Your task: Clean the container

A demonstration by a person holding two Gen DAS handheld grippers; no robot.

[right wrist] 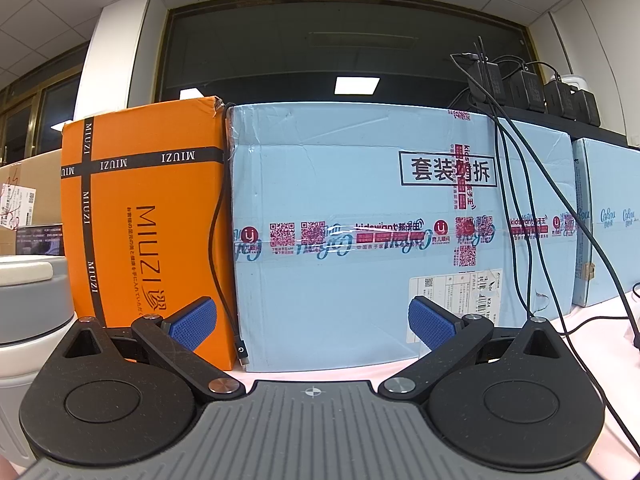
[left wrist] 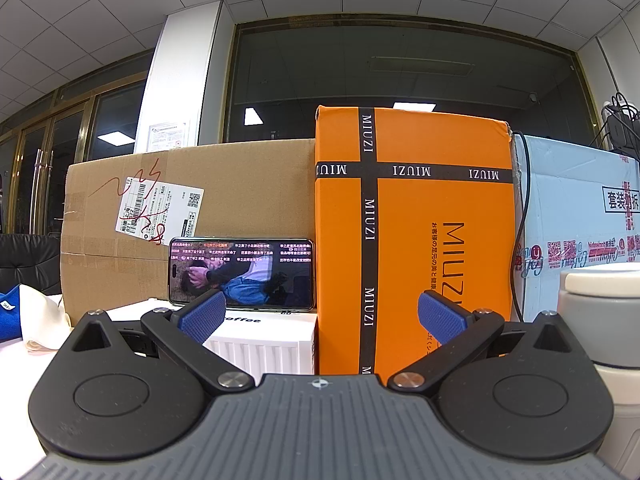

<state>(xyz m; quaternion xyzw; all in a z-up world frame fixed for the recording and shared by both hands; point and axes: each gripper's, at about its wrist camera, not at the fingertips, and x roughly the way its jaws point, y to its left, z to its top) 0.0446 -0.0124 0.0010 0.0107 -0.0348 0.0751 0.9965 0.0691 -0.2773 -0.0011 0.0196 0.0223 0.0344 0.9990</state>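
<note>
A grey container with a white lid (left wrist: 600,312) stands at the right edge of the left wrist view. It also shows at the left edge of the right wrist view (right wrist: 28,312), so it stands between the two grippers. My left gripper (left wrist: 322,316) is open and empty, with blue pads (left wrist: 202,316) wide apart. My right gripper (right wrist: 312,322) is open and empty too. A white cloth (left wrist: 40,320) and a blue cloth (left wrist: 10,316) lie at the far left of the left wrist view.
A brown carton (left wrist: 240,192), an orange MIUZI box (left wrist: 412,240) and a light blue carton (right wrist: 380,220) stand in a row along the back. A phone (left wrist: 242,274) rests on a white box (left wrist: 264,344). Black cables (right wrist: 520,200) hang over the blue carton.
</note>
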